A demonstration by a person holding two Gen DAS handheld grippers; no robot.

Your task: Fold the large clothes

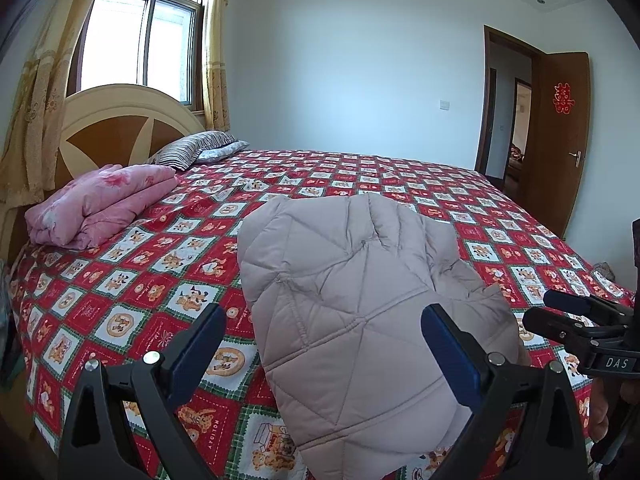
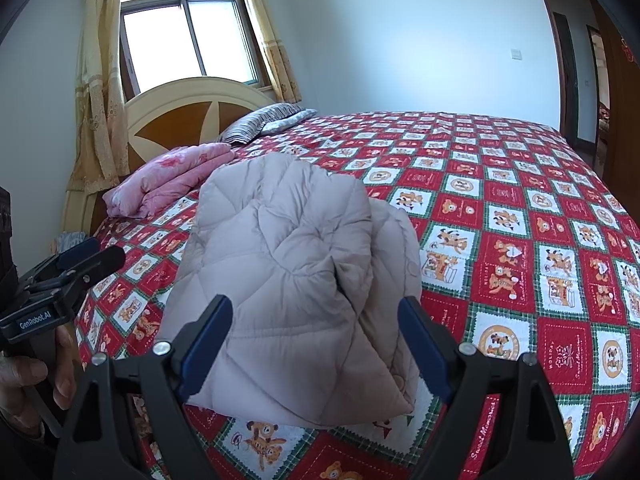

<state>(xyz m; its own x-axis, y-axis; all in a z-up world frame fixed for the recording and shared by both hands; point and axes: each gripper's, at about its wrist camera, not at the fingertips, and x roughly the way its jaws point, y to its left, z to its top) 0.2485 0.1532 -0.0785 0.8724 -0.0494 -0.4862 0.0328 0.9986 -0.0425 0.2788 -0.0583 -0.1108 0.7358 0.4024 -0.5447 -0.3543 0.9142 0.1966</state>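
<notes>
The left gripper (image 1: 324,344) and the right gripper (image 2: 316,334) both hover just in front of the quilted jacket (image 2: 288,280), each with its jaws spread apart and holding nothing. The jacket lies in a folded bundle on the bed (image 2: 520,240), close to the near edge.

Risk, as a judgement: the padded fabric is springy, and the upper layer already bulges and creases. If one gripper pinches only the top layer, the bundle is likely to open or slide rather than fold. The smooth shell may also slip out of a shallow grasp. Because the jacket sits close to the near edge of the bed, a pull toward the operator could drag it off. The two grippers work near each other; in the left wrist view the right gripper (image 1: 580,328) appears just beside the jacket's right side, so a collision is possible if both close in on the same corner.

To the left of the jacket and farther back lies a folded pink quilt (image 1: 100,204), well apart from it. Beyond the quilt, a striped pillow (image 1: 188,152) rests against the headboard (image 1: 120,120). Nothing lies between the grippers and the jacket. Behind the headboard are a window (image 2: 188,40) and curtains (image 2: 96,80); far right of the jacket a door (image 1: 560,140) stands open.
</notes>
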